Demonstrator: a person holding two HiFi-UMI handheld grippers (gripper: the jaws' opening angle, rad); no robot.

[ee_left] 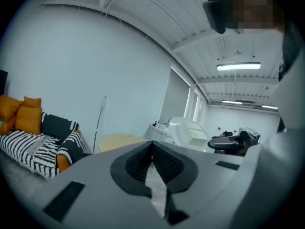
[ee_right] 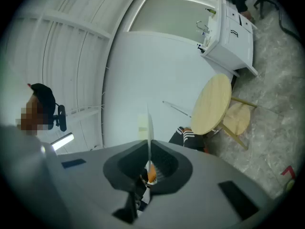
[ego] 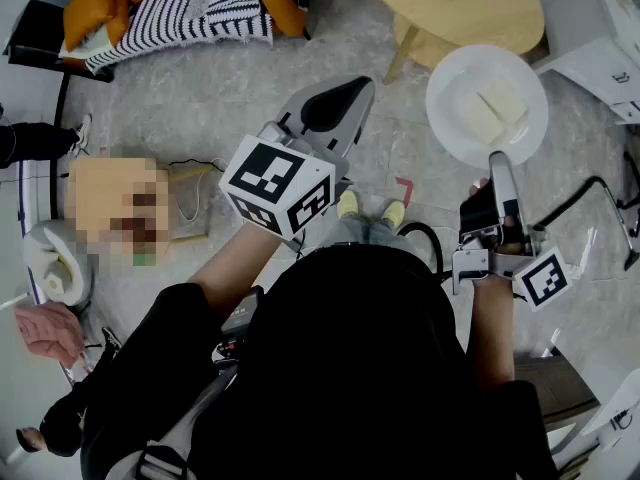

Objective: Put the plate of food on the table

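- Head view: your right gripper [ego: 500,168] pinches the white plate [ego: 445,88] at its six o'clock rim, with food [ego: 488,108] on it.
- The round table [ego: 460,3] is near, at the plate's twelve o'clock.
- Your left gripper [ego: 335,108] is pressed together and empty.

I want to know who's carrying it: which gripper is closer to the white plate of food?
Right. The right gripper grips the white plate of food by its near rim; the left gripper is off to its left, not touching it.
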